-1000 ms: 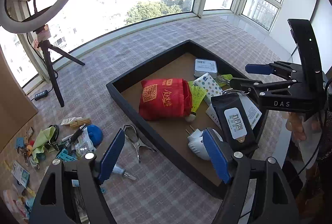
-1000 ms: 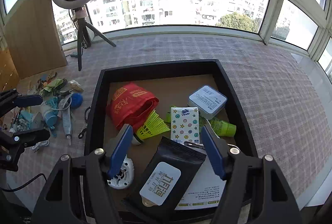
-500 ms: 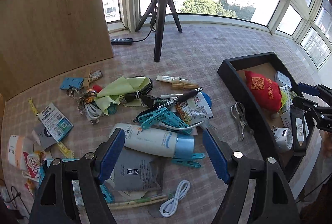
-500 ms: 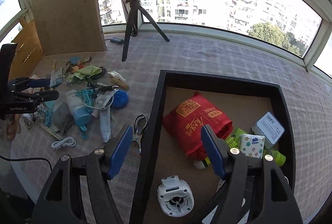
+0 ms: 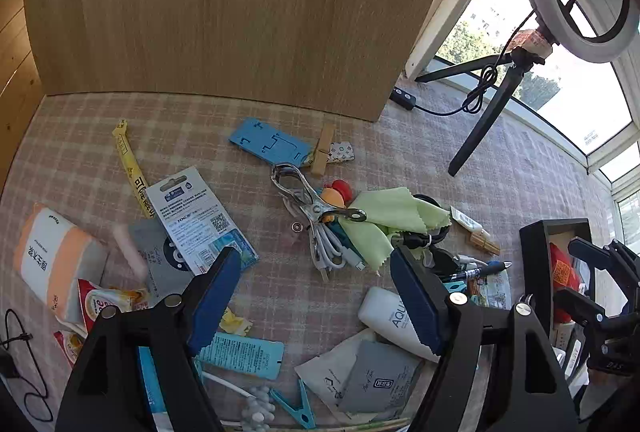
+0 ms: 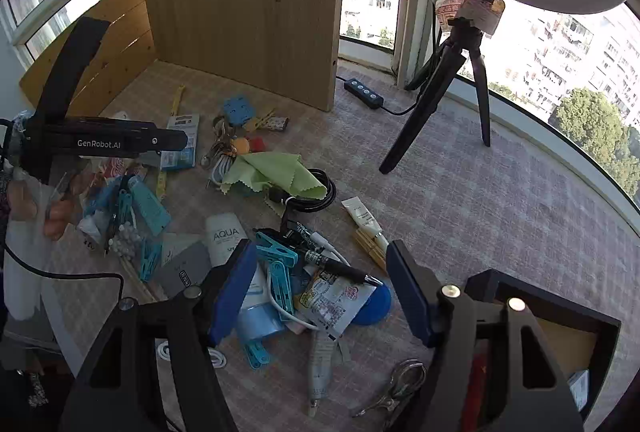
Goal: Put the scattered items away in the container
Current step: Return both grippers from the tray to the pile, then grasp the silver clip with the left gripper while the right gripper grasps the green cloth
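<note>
Both your grippers are wide open and holding nothing. A second ago they were both over the black tray, looking down at the red bag and the other things already inside. Now you are swinging them away to the messy pile on the checked cloth. That looks like one drop is done and you are going back for the next thing.

Your left gripper [image 5: 316, 296] is hanging over bare cloth in the middle of the pile. Close under it are lying a blue card [image 5: 240, 355] and a grey packet [image 5: 378, 378]. A little farther are the white cable bundle [image 5: 326, 244], the metal clip [image 5: 306, 194] and the green cloth [image 5: 390, 218].

Your right gripper [image 6: 320, 290] is hanging over the white AQUA tube [image 6: 226, 234], some blue-green pegs [image 6: 276, 264], a black pen [image 6: 340, 268] and a shiny snack packet [image 6: 334, 302]. Scissors [image 6: 394, 386] are lying just beside the tray.

The black tray [image 6: 484, 278] is sitting at the right edge of both views. Lots of things are lying outside it, so I think you are far from finished. The pegs and pen are tangled close together, so you may be grabbing two at once.
</note>
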`<move>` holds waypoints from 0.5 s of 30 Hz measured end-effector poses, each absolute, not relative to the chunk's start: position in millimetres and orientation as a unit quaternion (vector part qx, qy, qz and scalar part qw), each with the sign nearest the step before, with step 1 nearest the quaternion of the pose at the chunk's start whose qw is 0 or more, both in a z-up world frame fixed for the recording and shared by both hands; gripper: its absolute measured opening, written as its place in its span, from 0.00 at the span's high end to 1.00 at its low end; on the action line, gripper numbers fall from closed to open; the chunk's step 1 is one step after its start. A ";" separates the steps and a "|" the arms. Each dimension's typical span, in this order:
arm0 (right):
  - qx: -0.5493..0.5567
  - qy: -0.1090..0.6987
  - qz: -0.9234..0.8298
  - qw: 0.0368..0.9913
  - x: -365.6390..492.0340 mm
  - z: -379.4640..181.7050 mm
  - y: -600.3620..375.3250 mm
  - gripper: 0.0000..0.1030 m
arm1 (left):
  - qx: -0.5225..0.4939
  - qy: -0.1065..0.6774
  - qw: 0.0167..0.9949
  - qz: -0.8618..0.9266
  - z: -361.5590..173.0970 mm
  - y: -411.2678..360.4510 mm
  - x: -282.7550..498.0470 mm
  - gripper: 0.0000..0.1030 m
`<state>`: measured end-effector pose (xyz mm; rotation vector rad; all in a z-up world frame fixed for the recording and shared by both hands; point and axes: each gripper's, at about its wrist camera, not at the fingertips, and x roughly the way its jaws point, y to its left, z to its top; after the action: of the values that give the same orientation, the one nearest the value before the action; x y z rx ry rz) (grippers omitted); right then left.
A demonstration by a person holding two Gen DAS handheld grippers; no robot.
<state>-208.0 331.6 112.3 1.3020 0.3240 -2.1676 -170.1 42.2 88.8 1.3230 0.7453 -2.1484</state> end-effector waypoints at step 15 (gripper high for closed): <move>0.514 0.230 -0.745 0.358 -271.9 45.8 228.0 0.36 | 0.517 0.349 0.260 -0.737 39.9 -5.6 -204.8 0.27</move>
<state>-271.9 228.0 45.8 1.3252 0.5939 -1.9216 -204.8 -5.6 39.9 1.4007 0.9465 -1.9953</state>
